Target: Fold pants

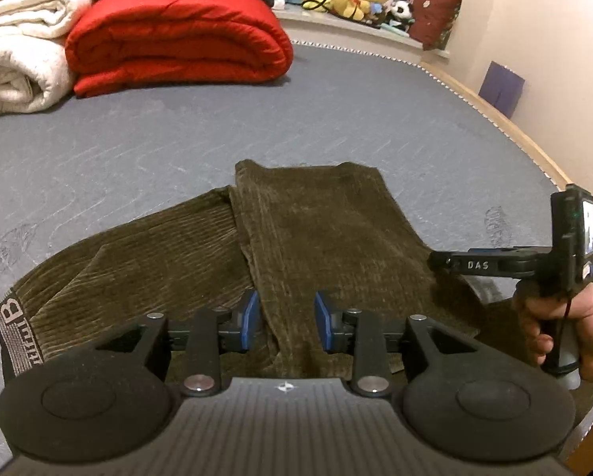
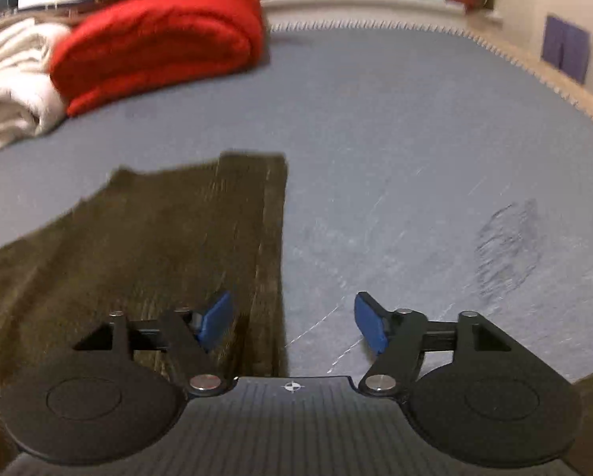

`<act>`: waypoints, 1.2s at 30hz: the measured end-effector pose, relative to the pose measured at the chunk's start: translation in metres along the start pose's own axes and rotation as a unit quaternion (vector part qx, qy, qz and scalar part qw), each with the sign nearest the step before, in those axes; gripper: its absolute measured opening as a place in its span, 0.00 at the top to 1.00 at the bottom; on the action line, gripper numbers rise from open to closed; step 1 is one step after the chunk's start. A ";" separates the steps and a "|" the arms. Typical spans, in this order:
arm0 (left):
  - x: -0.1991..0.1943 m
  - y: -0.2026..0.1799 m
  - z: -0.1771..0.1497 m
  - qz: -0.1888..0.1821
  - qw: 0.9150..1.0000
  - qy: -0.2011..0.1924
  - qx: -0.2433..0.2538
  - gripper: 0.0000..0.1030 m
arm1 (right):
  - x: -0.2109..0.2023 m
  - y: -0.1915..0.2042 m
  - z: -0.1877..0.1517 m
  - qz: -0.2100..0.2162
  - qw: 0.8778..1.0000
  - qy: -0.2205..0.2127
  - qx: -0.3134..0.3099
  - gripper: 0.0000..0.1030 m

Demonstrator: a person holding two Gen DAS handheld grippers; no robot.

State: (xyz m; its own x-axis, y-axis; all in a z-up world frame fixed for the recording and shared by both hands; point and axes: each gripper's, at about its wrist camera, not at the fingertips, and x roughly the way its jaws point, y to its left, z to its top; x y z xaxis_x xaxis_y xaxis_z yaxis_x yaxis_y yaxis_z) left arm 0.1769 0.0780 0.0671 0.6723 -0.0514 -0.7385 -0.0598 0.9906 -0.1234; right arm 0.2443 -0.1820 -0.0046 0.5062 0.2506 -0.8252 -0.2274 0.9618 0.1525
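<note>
Your left claw (image 1: 286, 323) is spread over the pants (image 1: 296, 230), holding nothing; your right claw (image 2: 292, 323) is spread wide at their edge. They lie half-folded on the mattress (image 1: 137, 139). Grabbing one layer only could undo the fold.

Left gripper (image 1: 286, 323) held low, jaws parted. Right gripper (image 2: 294, 323) spread wide, gripped by the right hand (image 1: 566, 333).

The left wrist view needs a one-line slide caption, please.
Open left hand-held gripper above partly folded olive pants on a grey mattress.
</note>
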 end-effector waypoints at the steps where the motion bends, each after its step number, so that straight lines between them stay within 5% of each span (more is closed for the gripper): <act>1: 0.000 0.003 -0.001 0.001 1.000 0.002 -0.002 0.66 | 0.005 0.003 -0.001 0.001 1.000 0.008 -0.004 0.28; 4: -0.006 0.010 -0.001 0.002 1.000 0.001 -0.009 0.63 | 0.010 0.009 -0.003 0.017 1.000 0.019 -0.013 0.34; 5: -0.007 0.012 -0.001 0.004 1.000 -0.001 -0.010 0.63 | 0.009 0.014 -0.003 0.029 0.999 0.017 -0.022 0.59; 7: -0.011 0.016 -0.002 0.007 1.000 -0.003 -0.011 0.63 | 0.002 0.022 0.000 0.037 0.998 0.003 -0.051 0.89; 14: -0.015 0.024 -0.008 0.019 1.000 -0.006 -0.007 0.63 | -0.057 0.050 0.006 0.104 0.983 -0.065 -0.137 0.93; 18: -0.011 0.032 -0.012 0.031 1.000 0.001 -0.006 0.63 | -0.094 0.058 -0.006 0.213 0.952 -0.063 -0.212 0.93; 22: -0.013 0.039 -0.014 0.035 0.999 0.002 -0.012 0.63 | -0.096 0.059 -0.032 0.241 0.933 0.000 -0.269 0.93; 27: -0.015 0.040 -0.014 0.035 0.999 0.000 -0.013 0.57 | -0.086 0.042 -0.031 0.248 0.945 0.021 -0.214 0.89; 31: -0.011 0.037 -0.014 0.037 0.999 0.005 -0.010 0.54 | -0.074 0.028 -0.022 0.239 0.963 0.012 -0.124 0.34; 32: -0.010 0.036 -0.014 0.038 0.999 0.006 -0.010 0.52 | -0.068 0.026 -0.020 0.235 0.966 0.016 -0.102 0.27; 36: -0.007 0.034 -0.013 0.036 0.999 0.009 -0.010 0.52 | -0.036 0.018 -0.015 0.245 0.968 0.052 -0.014 0.28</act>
State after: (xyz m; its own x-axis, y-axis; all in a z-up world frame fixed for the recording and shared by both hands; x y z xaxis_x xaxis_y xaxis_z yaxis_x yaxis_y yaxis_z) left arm 0.1605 0.1100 0.0592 0.6522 0.0177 -0.7578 -0.1230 0.9889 -0.0828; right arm 0.2091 -0.1760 0.0198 0.2455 0.6624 -0.7077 -0.4427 0.7261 0.5261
